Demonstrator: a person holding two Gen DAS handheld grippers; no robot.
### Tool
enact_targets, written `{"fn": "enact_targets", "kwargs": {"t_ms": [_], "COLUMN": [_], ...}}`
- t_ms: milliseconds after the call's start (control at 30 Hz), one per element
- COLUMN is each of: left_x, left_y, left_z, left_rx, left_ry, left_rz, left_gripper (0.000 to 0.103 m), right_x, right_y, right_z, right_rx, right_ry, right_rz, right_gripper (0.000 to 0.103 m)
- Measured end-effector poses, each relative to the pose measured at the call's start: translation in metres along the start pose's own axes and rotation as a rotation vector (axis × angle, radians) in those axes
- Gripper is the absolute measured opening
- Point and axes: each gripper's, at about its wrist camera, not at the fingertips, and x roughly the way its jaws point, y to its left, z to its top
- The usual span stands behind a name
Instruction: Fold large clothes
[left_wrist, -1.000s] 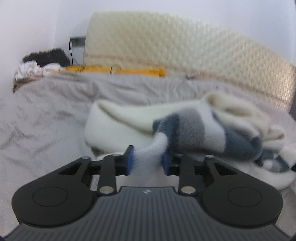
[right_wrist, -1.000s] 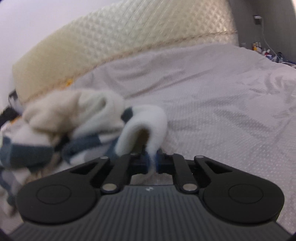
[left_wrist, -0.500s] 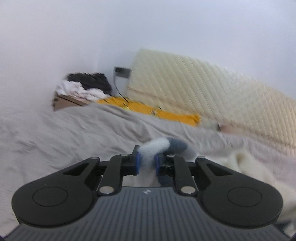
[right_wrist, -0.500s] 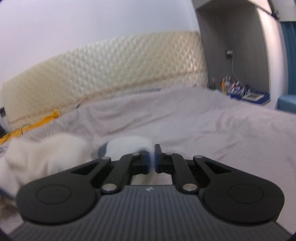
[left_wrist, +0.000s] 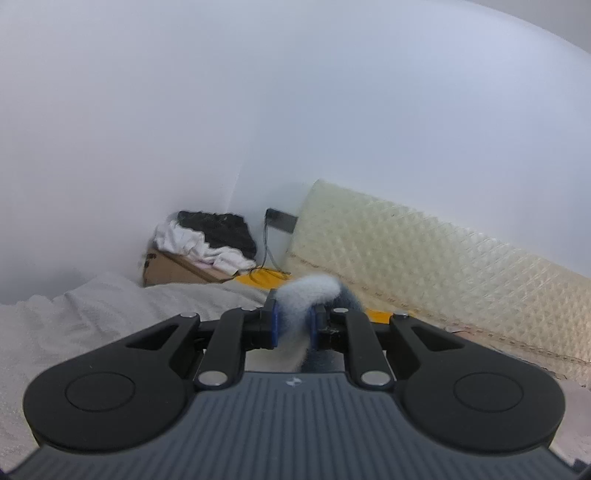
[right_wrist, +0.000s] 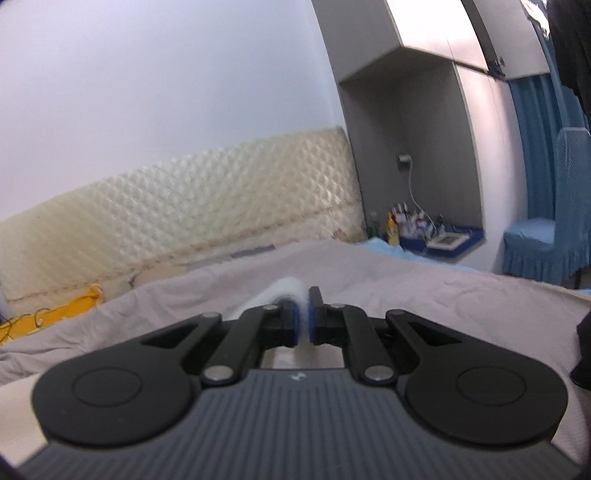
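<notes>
both claws pinch fleece garment (left_wrist: 306, 295); its long axis can't be told.

A fleecy garment (left_wrist: 306, 291) in white with a dark grey-blue band is lifted off the bed. In the left wrist view a thick white fold of it arches up between the blue pads, the dark band trailing down to the right. In the right wrist view only a thin, blurred white edge (right_wrist: 286, 288) shows, pinched flat and rising to the left.
</notes>
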Motion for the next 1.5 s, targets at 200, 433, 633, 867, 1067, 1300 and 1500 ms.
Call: {"fn": "enact_targets", "kwargs": {"t_ms": [200,433,633,867,1067,1300,1500], "left_x": [0.049,0.129,0.187,0.211,0.190,0.125,0.066], "left_y": [-0.008,-0.016,-0.017,-0.015,-0.017,-0.026,-0.034], "left_z": [-0.026,-0.079,-0.131,-0.158,-0.140,-0.111,-0.097], "left_rx": [0.052,0.201,0.275,0.324,0.265,0.205,0.163], "left_ry": [0.133,0.273,0.436,0.510,0.533,0.541,0.567], "left_rz": [0.058,0.150,0.228,0.263,0.243,0.157,0.033], "left_gripper": [0.017,0.018,0.019,0.019,0.042,0.068,0.070], "right_x": [0.059,0.115,0.157,0.160,0.135,0.086,0.041], "right_y": [-0.014,-0.019,-0.019,-0.011,-0.010,0.000,0.008], "right_z": [-0.030,-0.091,-0.142,-0.146,-0.133,-0.119,-0.105], "right_rx": [-0.029,0.011,-0.015,-0.047,0.034,0.043,0.027], "right_ry": [0.098,0.189,0.295,0.284,0.300,0.350,0.367], "right_rz": [-0.046,-0.131,-0.169,-0.182,-0.125,-0.034,0.023], "right_gripper": [0.008,0.008,0.009,0.010,0.013,0.063,0.065]}}
